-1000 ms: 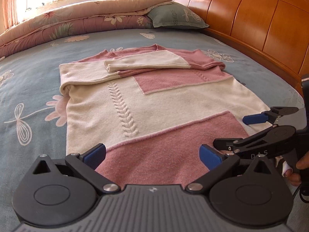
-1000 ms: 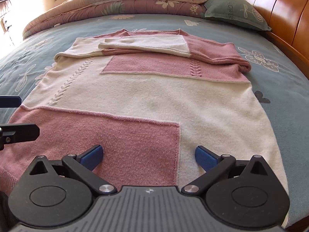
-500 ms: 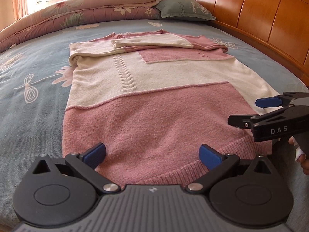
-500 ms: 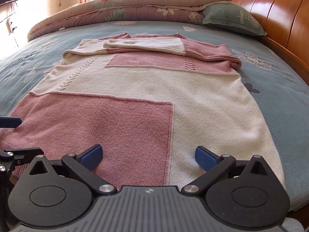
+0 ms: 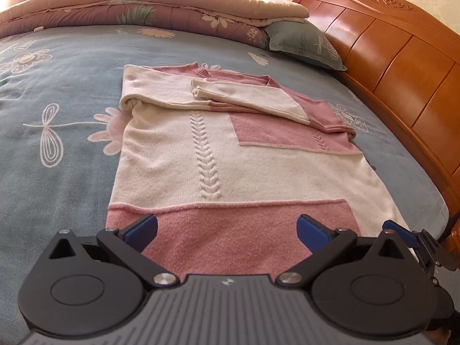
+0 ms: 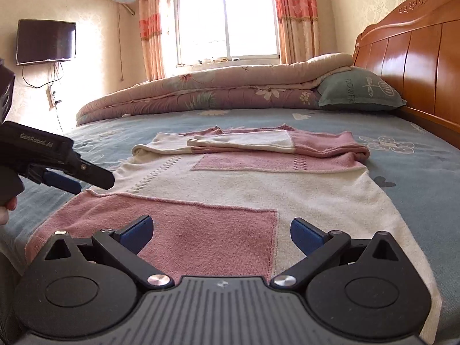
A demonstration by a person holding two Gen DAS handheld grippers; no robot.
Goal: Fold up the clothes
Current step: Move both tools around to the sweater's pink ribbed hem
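A pink and cream knitted sweater (image 5: pixel 218 155) (image 6: pixel 258 184) lies flat on the blue bed sheet, both sleeves folded across its chest near the collar. My left gripper (image 5: pixel 227 230) is open above the pink hem band, with nothing between its blue pads. The right gripper (image 6: pixel 220 231) is also open, low over the hem where pink meets cream. From the right wrist view the left gripper (image 6: pixel 72 178) shows at the sweater's left edge. In the left wrist view one blue fingertip (image 5: pixel 399 231) of the right gripper peeks out at the hem's right corner.
A floral quilt (image 6: pixel 215 89) is rolled along the far side of the bed, with a grey-green pillow (image 6: pixel 359 89) beside it. The wooden headboard (image 5: pixel 402 72) runs along the right. A window, curtains and a wall television (image 6: pixel 46 41) stand beyond the bed.
Both grippers have shifted over the hem: the left wrist view now looks down more steeply, the right wrist view has tilted up to show the room. Both stay open.
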